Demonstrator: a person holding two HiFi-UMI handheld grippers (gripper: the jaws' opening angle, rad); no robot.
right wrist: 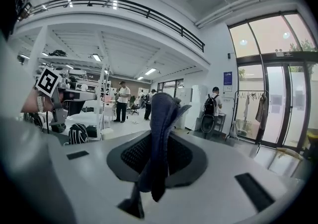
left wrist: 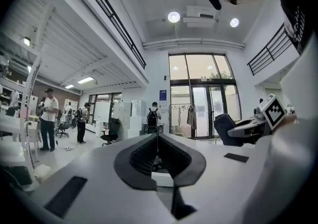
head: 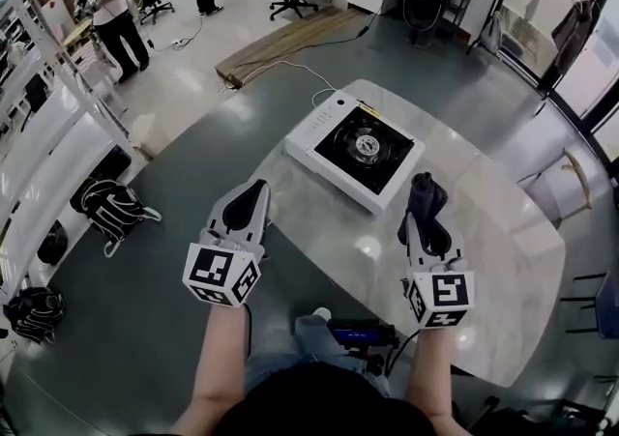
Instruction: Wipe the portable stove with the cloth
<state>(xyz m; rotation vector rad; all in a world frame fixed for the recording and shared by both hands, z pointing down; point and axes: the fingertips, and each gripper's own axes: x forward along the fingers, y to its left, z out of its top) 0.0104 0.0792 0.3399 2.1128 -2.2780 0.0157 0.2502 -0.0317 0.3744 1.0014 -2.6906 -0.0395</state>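
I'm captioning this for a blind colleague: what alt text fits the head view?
Seen from above, the right gripper holds a dark cloth upright over a pale table, short of a white portable stove; the left gripper is shut and empty.

Left claw (head: 257, 188) closed and empty, right claw (head: 422, 221) clamped on dark cloth (head: 427, 194), both held out forward

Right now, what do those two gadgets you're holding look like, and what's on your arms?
The white plastic left hand-held gripper and matching right hand-held gripper have black ribbed pads, and each carries a cube of black-and-white square markers at the rear. The forearms show no sleeves.
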